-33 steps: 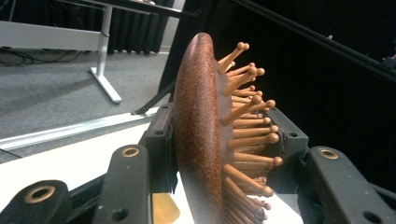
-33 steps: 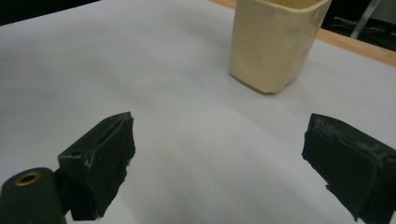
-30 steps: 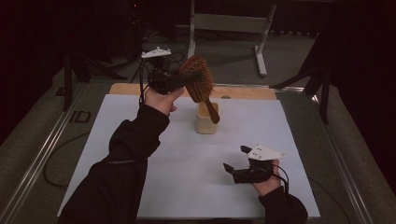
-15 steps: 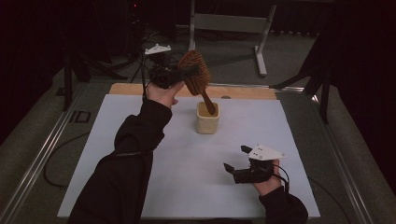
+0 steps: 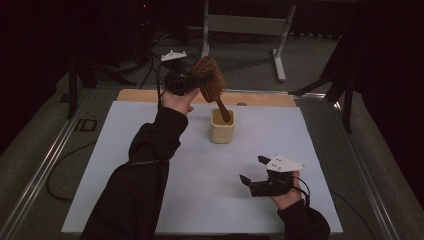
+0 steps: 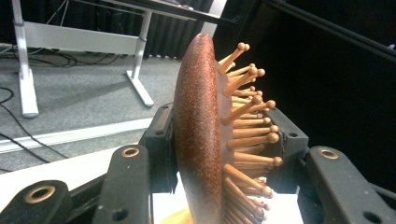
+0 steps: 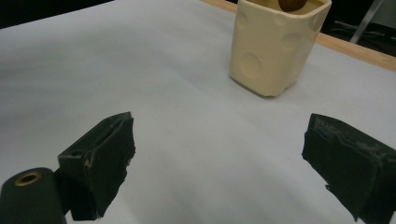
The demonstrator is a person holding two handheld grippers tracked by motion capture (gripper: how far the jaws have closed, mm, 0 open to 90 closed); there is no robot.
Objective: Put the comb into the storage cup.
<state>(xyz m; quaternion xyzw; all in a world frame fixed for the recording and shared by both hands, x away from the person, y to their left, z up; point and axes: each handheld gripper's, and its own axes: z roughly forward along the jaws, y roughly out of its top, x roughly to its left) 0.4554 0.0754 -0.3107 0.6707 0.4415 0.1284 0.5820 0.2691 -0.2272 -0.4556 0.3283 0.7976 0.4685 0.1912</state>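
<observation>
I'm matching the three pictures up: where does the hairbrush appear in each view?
High view: hairbrush top centre, handle in the cup.
Left gripper view: centre, edge-on between the jaws.
Right gripper view: its handle tip at the top edge, inside the cup.
Shared landmark: the cream cup.

From above the near edge of the table, the high view looks forward and down, taking in the whole white top and the dim floor beyond. The left gripper view rides close behind the wooden hairbrush, looking level across the far end of the table toward a white metal frame on the floor; the same frame stands at the top of the high view. The right gripper view sits low, just above the table, facing the cream cup, seen mid-table from above. What looks like the brush handle's tip shows in its mouth.
</observation>
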